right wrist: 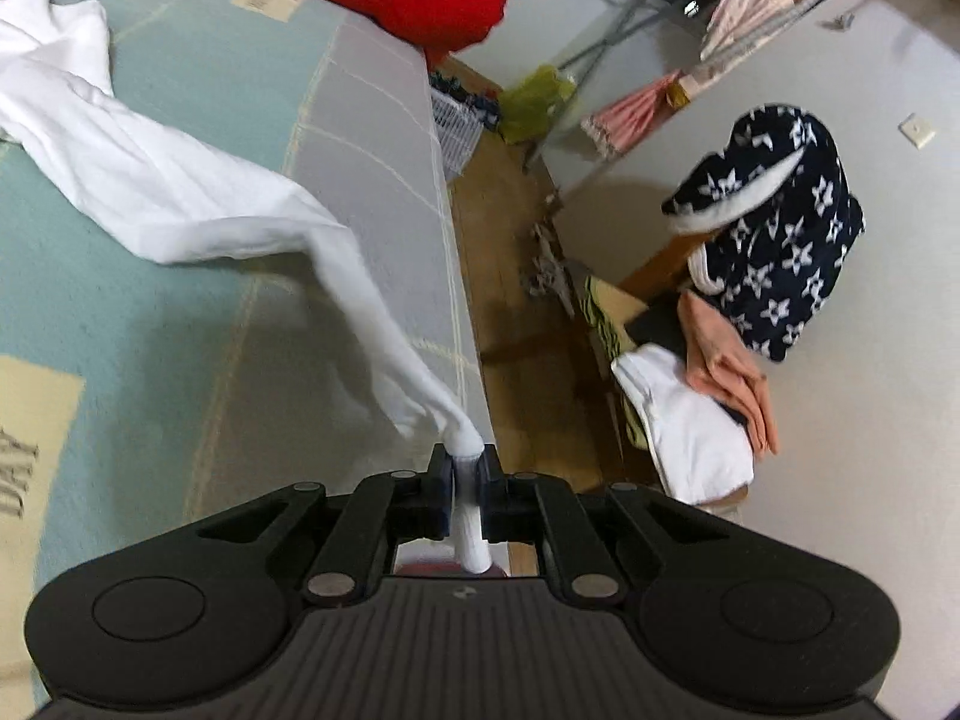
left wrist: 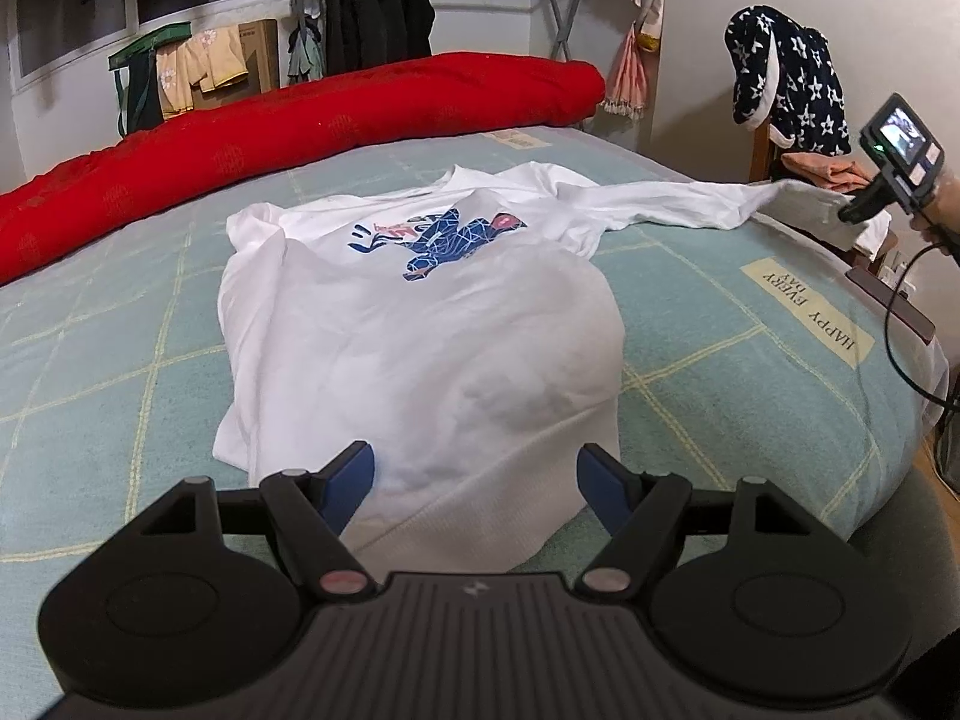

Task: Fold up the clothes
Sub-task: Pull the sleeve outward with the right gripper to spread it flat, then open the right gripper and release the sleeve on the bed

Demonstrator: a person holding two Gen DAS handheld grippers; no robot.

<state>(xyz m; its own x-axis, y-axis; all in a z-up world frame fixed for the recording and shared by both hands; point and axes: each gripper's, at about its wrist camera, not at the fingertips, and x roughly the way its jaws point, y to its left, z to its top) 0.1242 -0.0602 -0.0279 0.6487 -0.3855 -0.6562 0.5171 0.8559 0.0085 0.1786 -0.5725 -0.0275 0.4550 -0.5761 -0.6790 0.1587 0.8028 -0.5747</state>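
I see the shirt (left wrist: 414,324) lying spread on the bed (left wrist: 120,372), its hem between my left tongs (left wrist: 477,483); its sleeve (right wrist: 198,192) stretches right to the bed's edge, pinched in my right tongs (right wrist: 467,480); a rolled quilt (left wrist: 288,126) lies behind; a chair (right wrist: 672,264) piled with clothes stands right of the bed.

The left gripper (left wrist: 477,480) sits at the bottom centre of its own view, jaws spread wide, blue pads apart and pinching nothing. The right gripper (right wrist: 467,468) sits low in its frame, jaws clamped on a bunched white sleeve (right wrist: 240,204); it also appears at far right of the left view (left wrist: 855,213), held by a hand (left wrist: 942,210).
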